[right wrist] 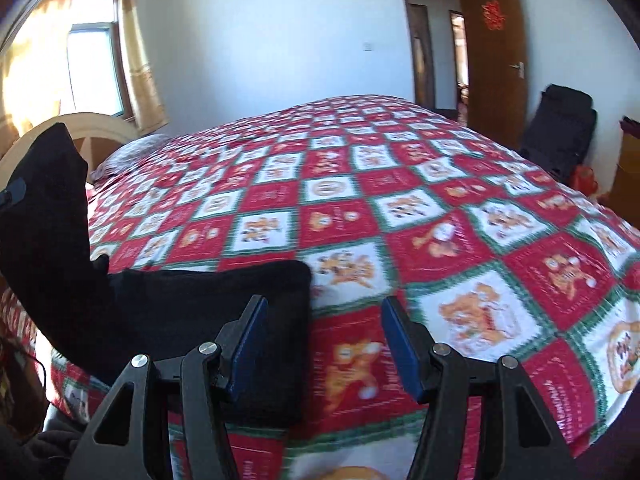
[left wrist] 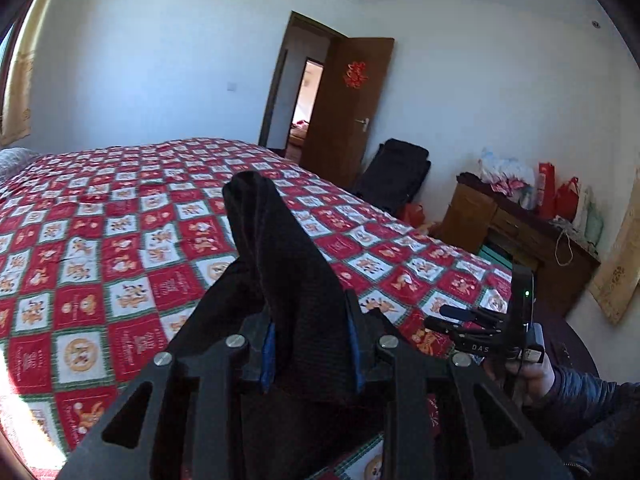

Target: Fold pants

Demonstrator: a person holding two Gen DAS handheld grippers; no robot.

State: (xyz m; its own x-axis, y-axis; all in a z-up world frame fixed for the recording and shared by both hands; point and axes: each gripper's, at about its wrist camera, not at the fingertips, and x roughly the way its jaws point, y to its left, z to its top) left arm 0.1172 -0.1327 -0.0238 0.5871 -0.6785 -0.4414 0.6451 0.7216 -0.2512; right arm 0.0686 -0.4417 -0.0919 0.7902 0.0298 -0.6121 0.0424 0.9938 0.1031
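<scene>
The black pants (right wrist: 192, 312) lie folded on the red checked quilt (right wrist: 440, 208) near the bed's front edge, with one end lifted up at the left. My left gripper (left wrist: 310, 312) is shut on that raised end of the pants (left wrist: 276, 240), which stands up between its blue pads. My right gripper (right wrist: 324, 312) is open and empty, just above the quilt at the right edge of the folded pants. It also shows in the left wrist view (left wrist: 452, 318), held in a hand at the right.
The bed fills most of both views. A wooden desk (left wrist: 516, 216) with bags stands at the right wall, a black chair (left wrist: 394, 172) beside an open brown door (left wrist: 344, 108). A headboard (right wrist: 92, 128) and window are at the far left.
</scene>
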